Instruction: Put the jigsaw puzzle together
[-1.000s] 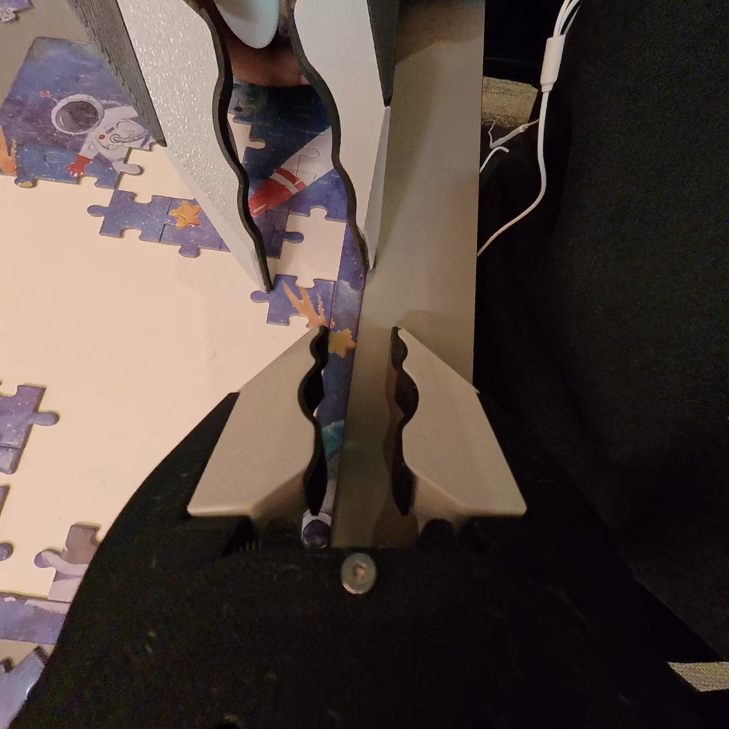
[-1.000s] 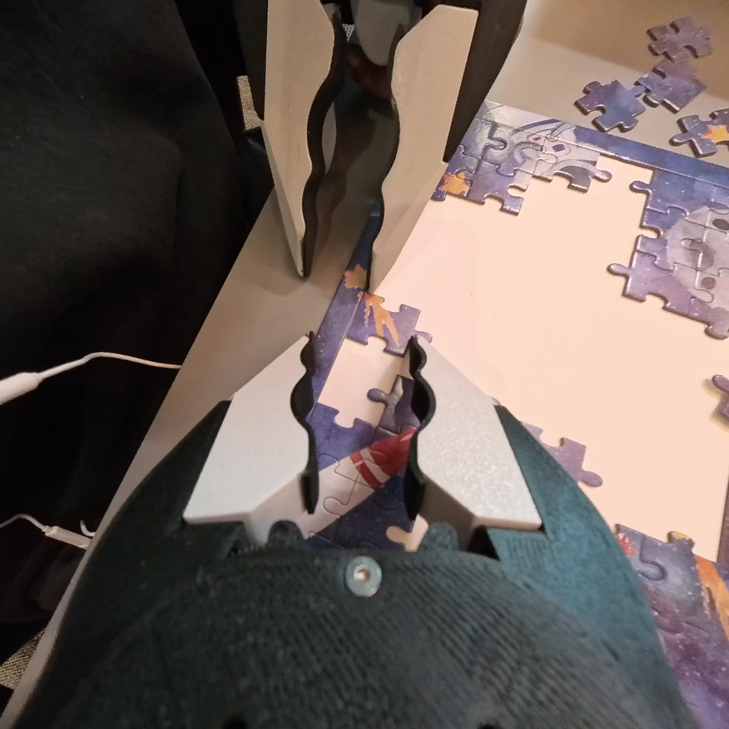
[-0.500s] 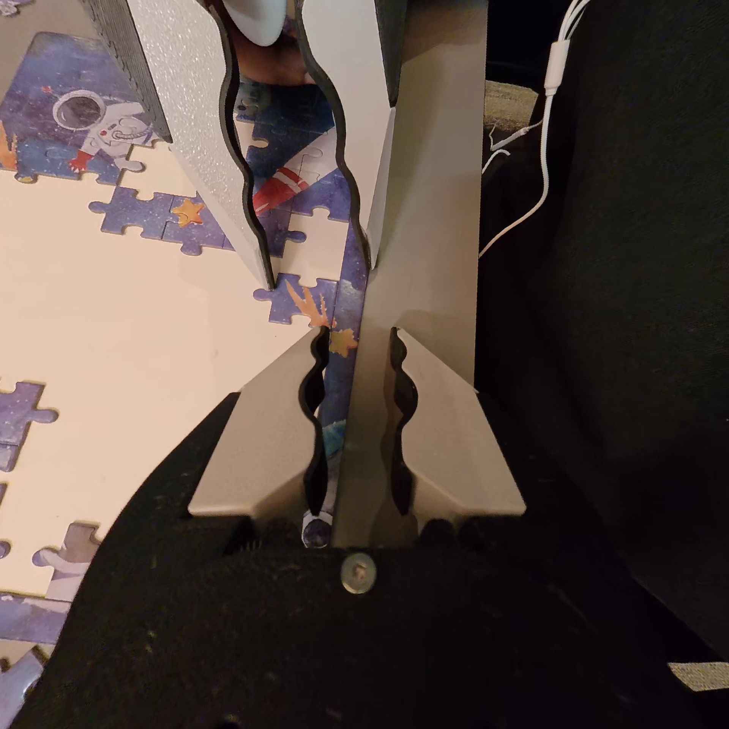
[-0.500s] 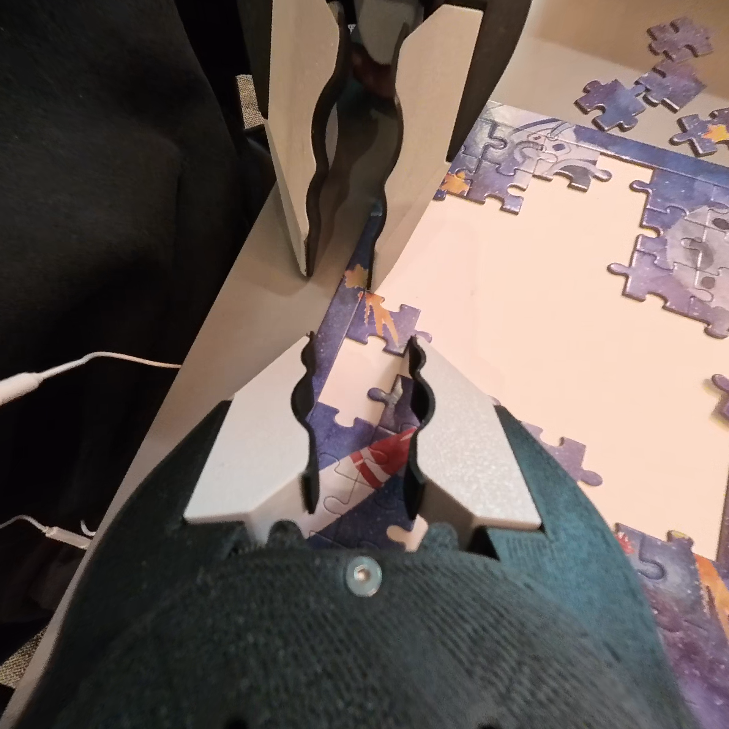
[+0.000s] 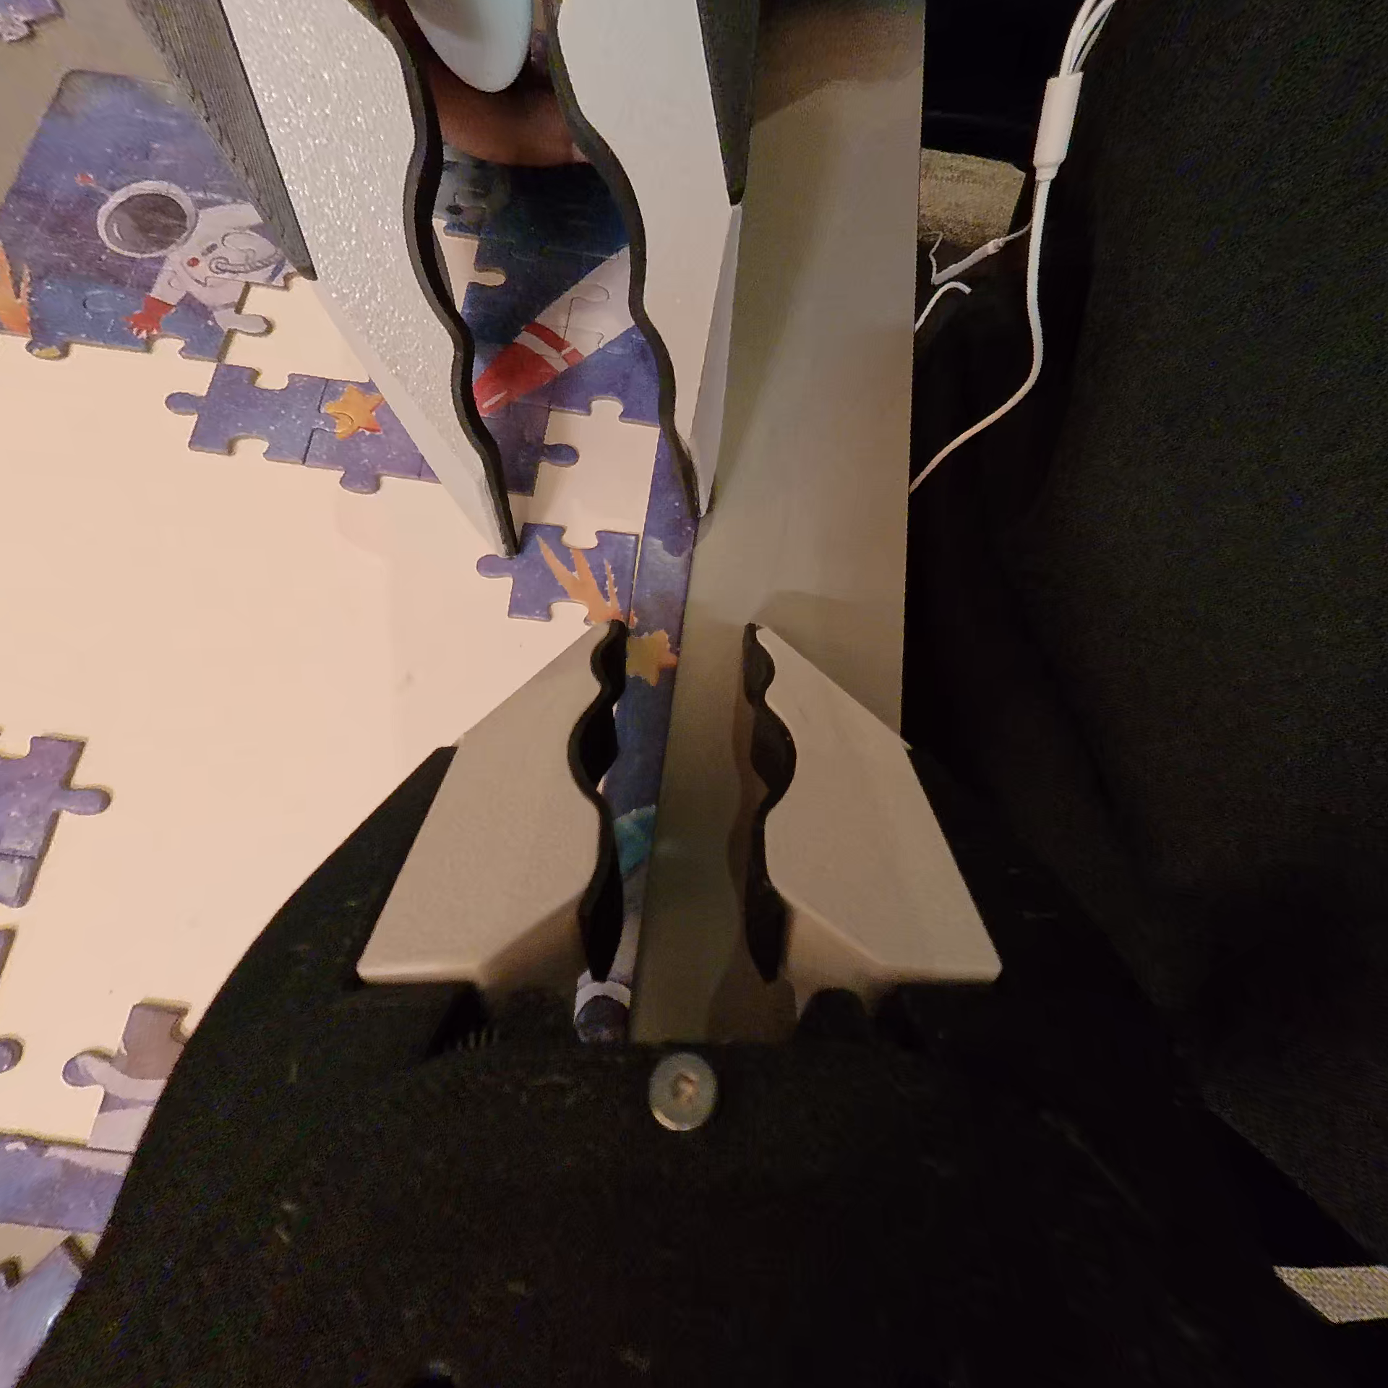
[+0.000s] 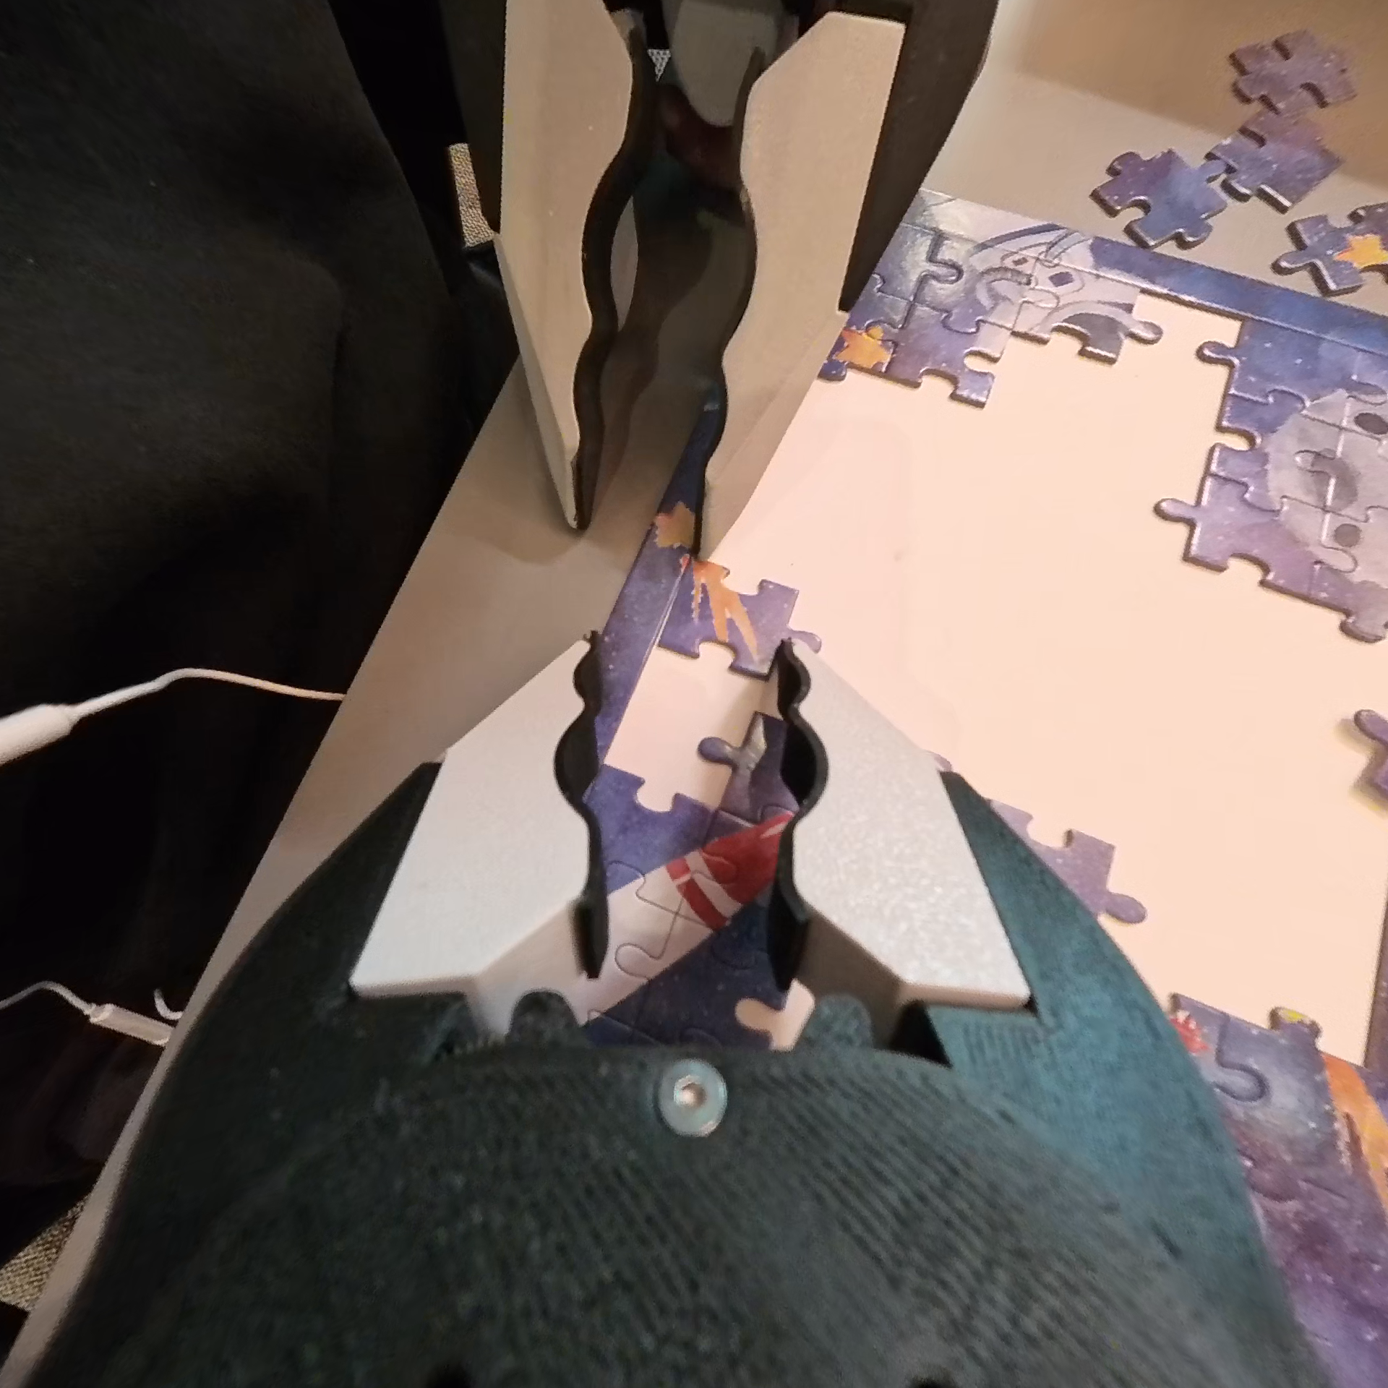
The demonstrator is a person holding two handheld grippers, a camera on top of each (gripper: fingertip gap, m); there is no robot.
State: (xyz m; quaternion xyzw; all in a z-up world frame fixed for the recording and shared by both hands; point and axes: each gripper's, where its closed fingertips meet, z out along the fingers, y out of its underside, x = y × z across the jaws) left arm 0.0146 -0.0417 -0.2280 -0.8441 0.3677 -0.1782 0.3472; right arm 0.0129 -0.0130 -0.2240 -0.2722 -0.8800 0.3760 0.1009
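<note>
Both grippers stand open and bare, the left gripper (image 5: pixel 683 638) astride the puzzle frame edge (image 5: pixel 661 571), the right gripper (image 6: pixel 687 653) just before the comet piece (image 6: pixel 740 608).

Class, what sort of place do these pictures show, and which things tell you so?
Probably a home or hobby tabletop: a pale table bears a half-built space jigsaw in its tray, loose puzzle pieces lie nearby, and a white cable trails off the edge.

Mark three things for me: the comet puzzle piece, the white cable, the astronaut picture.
Comet piece (image 5: pixel 559 574), left wrist view, on its purple middle.
White cable (image 5: pixel 1039 315), left wrist view, on the thin run below its inline block.
Astronaut (image 5: pixel 191 251), left wrist view, on the white suit.
</note>
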